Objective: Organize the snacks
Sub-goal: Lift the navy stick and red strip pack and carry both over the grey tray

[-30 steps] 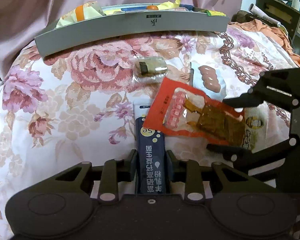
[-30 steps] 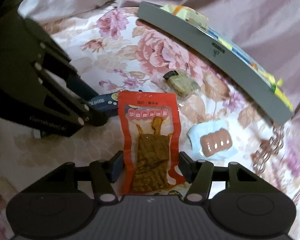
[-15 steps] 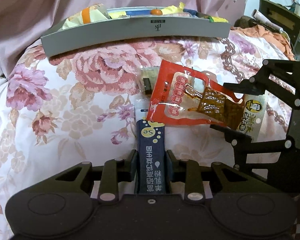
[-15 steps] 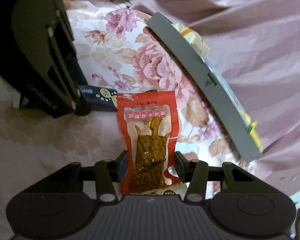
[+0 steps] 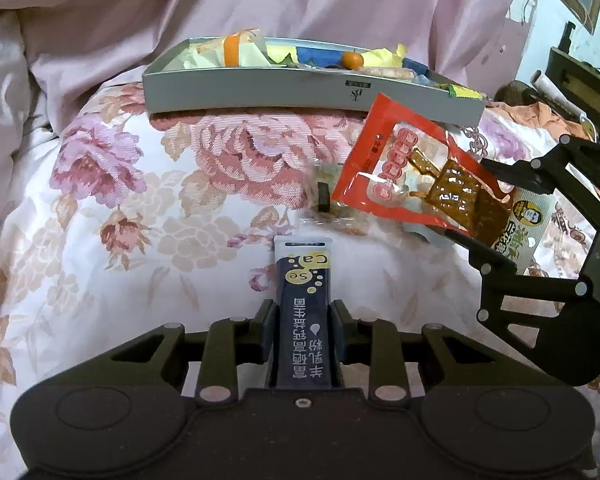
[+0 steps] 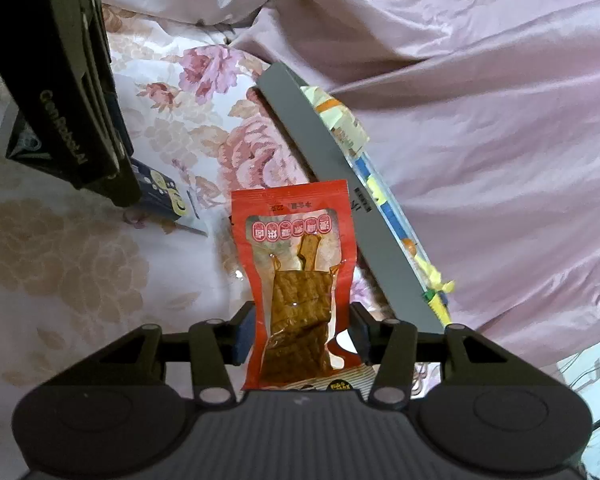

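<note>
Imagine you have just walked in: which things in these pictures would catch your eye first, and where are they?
First, the red snack pouch, held off the bed in the right claw near the grey tray. Next, the dark blue sachet clamped in the left claw. Behind both, the tray sits on the floral bedspread, full of colourful wrappers.

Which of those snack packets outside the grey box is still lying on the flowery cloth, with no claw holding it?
The small clear-wrapped snack beside the red packet. The right gripper holds the red packet; the left gripper grips the dark blue sachet.
</note>
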Action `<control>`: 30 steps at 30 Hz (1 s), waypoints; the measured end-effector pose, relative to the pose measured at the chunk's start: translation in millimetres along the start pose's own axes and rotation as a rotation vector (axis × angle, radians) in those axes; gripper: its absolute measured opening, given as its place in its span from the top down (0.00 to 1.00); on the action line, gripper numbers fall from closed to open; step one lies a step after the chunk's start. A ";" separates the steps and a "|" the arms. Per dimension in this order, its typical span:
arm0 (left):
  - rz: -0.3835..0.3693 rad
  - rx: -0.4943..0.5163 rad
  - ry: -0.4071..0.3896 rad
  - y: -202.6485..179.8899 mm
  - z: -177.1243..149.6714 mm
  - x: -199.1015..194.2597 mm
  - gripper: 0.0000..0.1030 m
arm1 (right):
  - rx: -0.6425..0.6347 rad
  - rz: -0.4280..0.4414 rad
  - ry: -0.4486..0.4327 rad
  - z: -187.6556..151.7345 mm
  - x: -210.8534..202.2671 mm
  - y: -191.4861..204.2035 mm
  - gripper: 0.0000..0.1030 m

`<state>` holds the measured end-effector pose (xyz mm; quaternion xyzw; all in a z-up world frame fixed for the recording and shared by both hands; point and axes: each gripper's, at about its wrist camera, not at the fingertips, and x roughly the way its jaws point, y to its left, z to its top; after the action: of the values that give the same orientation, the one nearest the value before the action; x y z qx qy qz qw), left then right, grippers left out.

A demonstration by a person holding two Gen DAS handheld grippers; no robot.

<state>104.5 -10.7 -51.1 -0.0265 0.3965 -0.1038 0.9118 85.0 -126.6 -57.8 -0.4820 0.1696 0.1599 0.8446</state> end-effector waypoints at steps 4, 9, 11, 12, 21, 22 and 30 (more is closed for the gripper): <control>0.005 -0.009 -0.027 -1.4 -3.0 -6.2 0.70 | 0.000 -0.014 -0.017 0.8 -2.8 -1.6 0.48; 0.020 -0.012 -0.088 -2.8 -4.6 -20.9 0.70 | 0.001 -0.040 -0.044 2.4 -6.3 -3.5 0.48; 0.025 -0.014 -0.112 -3.3 -4.2 -25.8 0.70 | 0.005 -0.055 -0.057 3.1 -7.9 -4.9 0.48; 0.028 -0.014 -0.124 -3.5 -3.8 -27.9 0.70 | 0.006 -0.061 -0.062 3.3 -8.7 -5.6 0.48; 0.021 -0.021 -0.282 -8.2 1.4 -51.2 0.70 | 0.044 -0.128 -0.128 7.8 -16.5 -15.4 0.47; 0.018 -0.029 -0.301 -7.9 3.3 -53.3 0.70 | 0.050 -0.136 -0.136 9.1 -17.8 -17.2 0.47; 0.007 -0.038 -0.404 -11.2 36.2 -61.2 0.70 | 0.136 -0.212 -0.179 15.6 -22.5 -41.5 0.46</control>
<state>88.4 -10.1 19.1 -0.0627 0.2074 -0.0856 0.9725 85.0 -135.5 -8.9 -0.4227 0.0524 0.1004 0.8992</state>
